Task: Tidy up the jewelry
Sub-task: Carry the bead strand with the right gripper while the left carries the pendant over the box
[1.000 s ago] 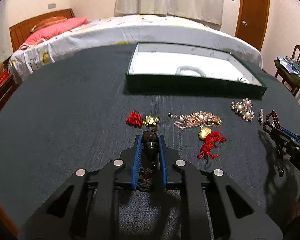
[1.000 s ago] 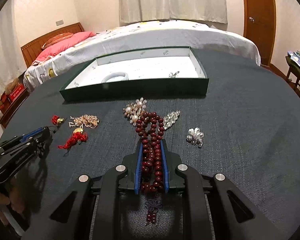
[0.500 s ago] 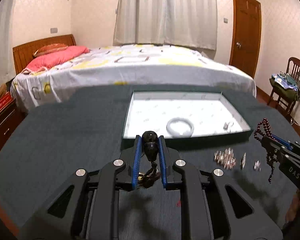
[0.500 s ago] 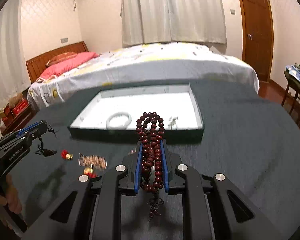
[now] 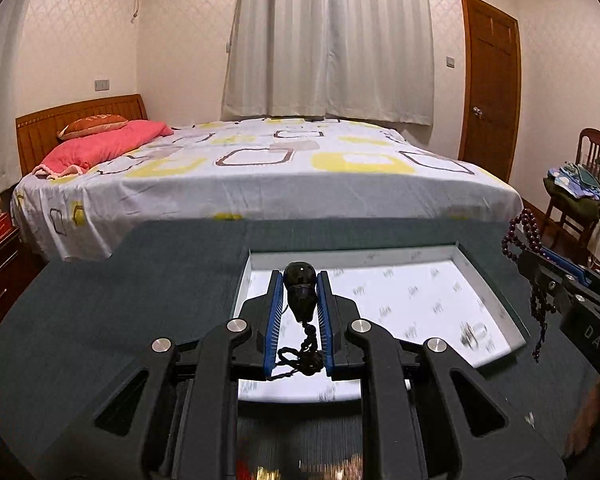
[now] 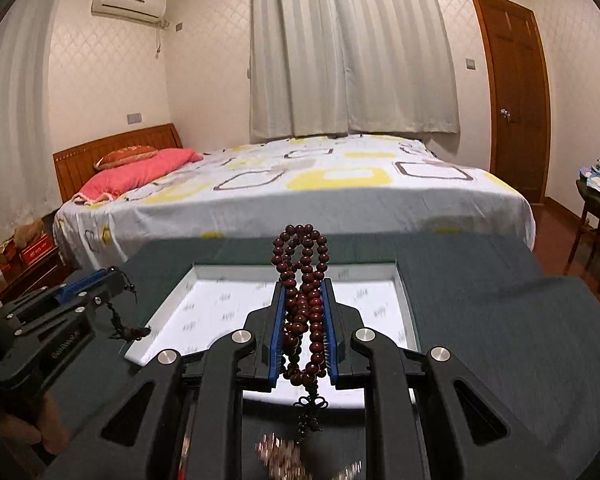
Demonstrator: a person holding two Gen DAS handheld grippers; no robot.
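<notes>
Above white-lined tray [image 5: 496,280]: left gripper [image 5: 299,294] clamping black pendant [image 5: 300,290], right gripper [image 6: 303,312] clamping dark-red bead strand [image 6: 302,276].

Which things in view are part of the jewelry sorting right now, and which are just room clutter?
Job:
- left gripper, shut on the black pendant
- right gripper, shut on the dark red bead string
- white-lined tray
- small silver piece in the tray

Lying about:
- bed
- pink pillow
- chair with clothes
</notes>
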